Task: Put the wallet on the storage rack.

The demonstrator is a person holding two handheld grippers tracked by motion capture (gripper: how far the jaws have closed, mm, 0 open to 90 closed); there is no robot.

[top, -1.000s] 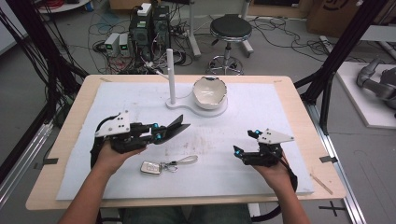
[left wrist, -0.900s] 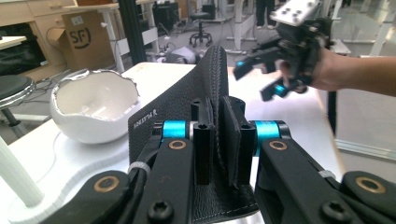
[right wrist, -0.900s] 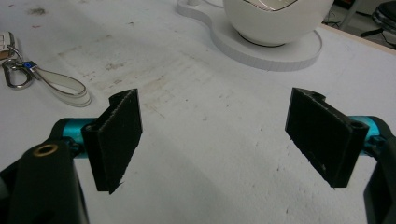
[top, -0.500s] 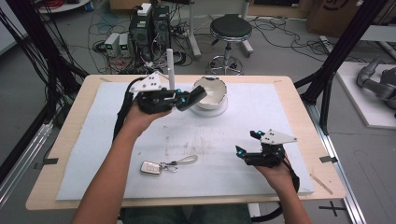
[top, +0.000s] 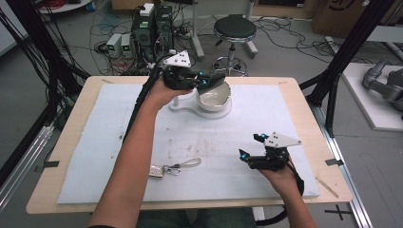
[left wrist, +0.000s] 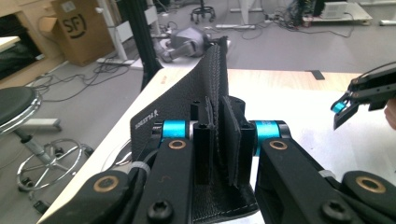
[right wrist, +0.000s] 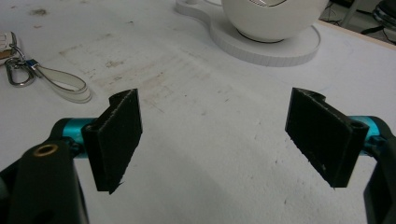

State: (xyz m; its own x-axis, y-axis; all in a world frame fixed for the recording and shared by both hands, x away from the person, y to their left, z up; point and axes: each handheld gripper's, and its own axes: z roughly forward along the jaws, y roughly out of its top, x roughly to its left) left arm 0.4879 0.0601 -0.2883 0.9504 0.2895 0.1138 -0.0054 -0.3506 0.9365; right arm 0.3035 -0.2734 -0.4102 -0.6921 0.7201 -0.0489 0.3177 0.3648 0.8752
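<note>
Wallet (left wrist: 187,107): black, grained leather-like, matt, stitched edge, small pale print. Left claw (left wrist: 223,140): matt black plastic arms, brass-look bushings, glossy blue anodised-looking metal collars, rough black pads. Right claw (right wrist: 224,135): same blue metal, pads w/ coarse, slightly frayed black rubber/foam faces. Bowl (top: 214,97): glossy white, smooth, ceramic-like; its stand (top: 185,104) matt white plastic. Table (top: 85,102): pale wood edge, matt; top covered w/ white foam-like mat (top: 119,123), fine-textured, scuffed w/ brownish marks. Key fob (top: 156,171): shiny metal ring, pale smooth strap.
</note>
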